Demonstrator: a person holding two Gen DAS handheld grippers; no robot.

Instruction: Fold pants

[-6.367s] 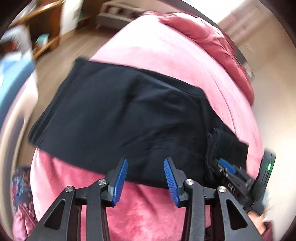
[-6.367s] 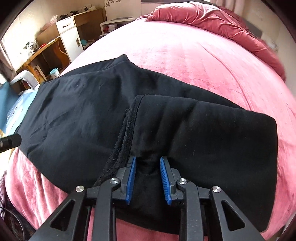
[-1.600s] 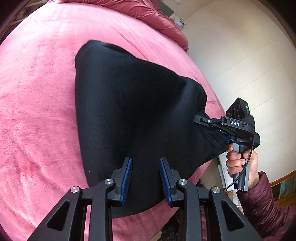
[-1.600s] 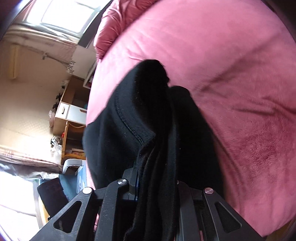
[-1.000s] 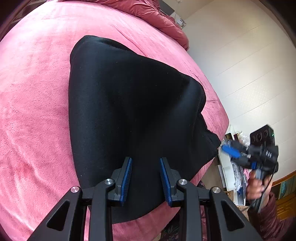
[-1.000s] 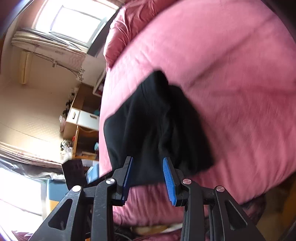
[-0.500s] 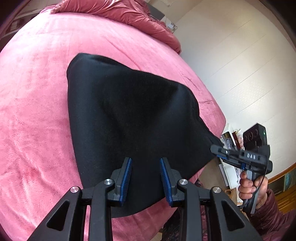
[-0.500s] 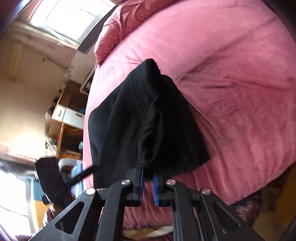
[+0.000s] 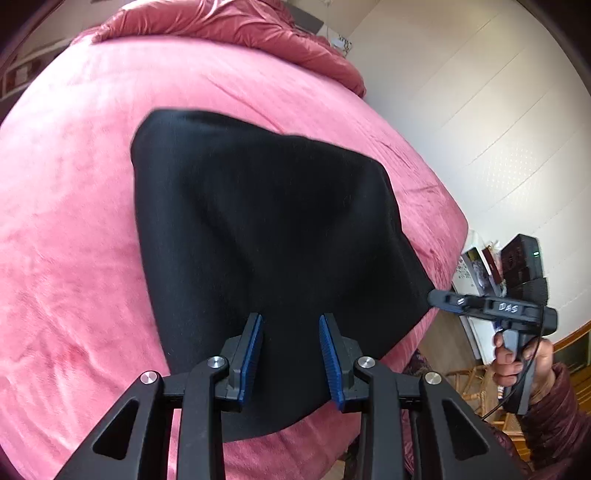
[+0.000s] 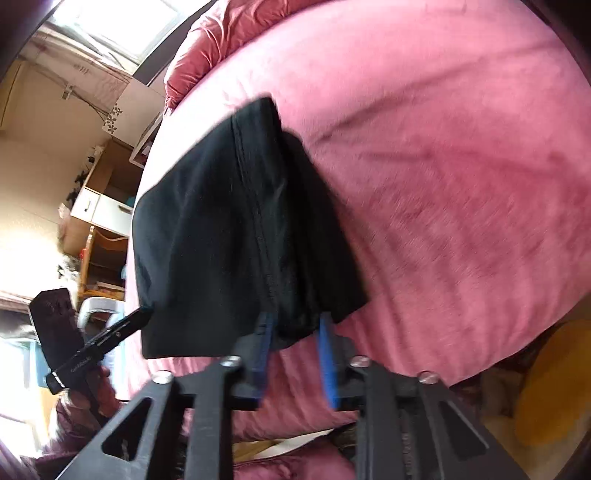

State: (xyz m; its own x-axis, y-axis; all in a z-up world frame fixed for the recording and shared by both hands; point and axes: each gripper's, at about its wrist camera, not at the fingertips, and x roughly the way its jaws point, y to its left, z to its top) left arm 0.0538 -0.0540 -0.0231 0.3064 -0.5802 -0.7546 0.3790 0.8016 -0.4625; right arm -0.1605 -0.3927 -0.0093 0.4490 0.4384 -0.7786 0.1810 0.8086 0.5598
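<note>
**A:** Two grippers, one garment. Where are the black pants [image 9: 266,236]?

**B:** Folded into a compact dark bundle on the pink bed [image 9: 66,229], near its foot edge. In the left wrist view the bundle is widest toward the camera, narrows toward the far side, and one corner reaches the bed's right-hand edge.

**A:** And the left gripper [image 9: 291,356]?

**B:** Released. Its blue-padded fingers [image 9: 252,354] stand apart over the near edge of the pants, with black cloth showing through the gap; nothing is pinched. I cannot tell whether the pads touch the fabric.

**A:** The right gripper [image 10: 295,354]?

**B:** Also spread. In its own view, which is blurred, the fingers sit at the near edge of the bundle, where the stacked layers and a stitched seam [image 10: 255,199] face the camera. Cloth hangs in front of the fingertips, but the jaws are not closed on it. From the left wrist view the same gripper [image 9: 441,298] appears at the right edge of the bed, its tip just at the corner of the pants, held in a hand [image 9: 517,363] with a maroon sleeve [image 9: 554,417].

**A:** Anything else around?

**B:** A crumpled red duvet [image 9: 229,26] lies at the head of the bed, and a wooden desk with white cabinet fronts [image 10: 99,210] stands beyond the bed's left side.
</note>
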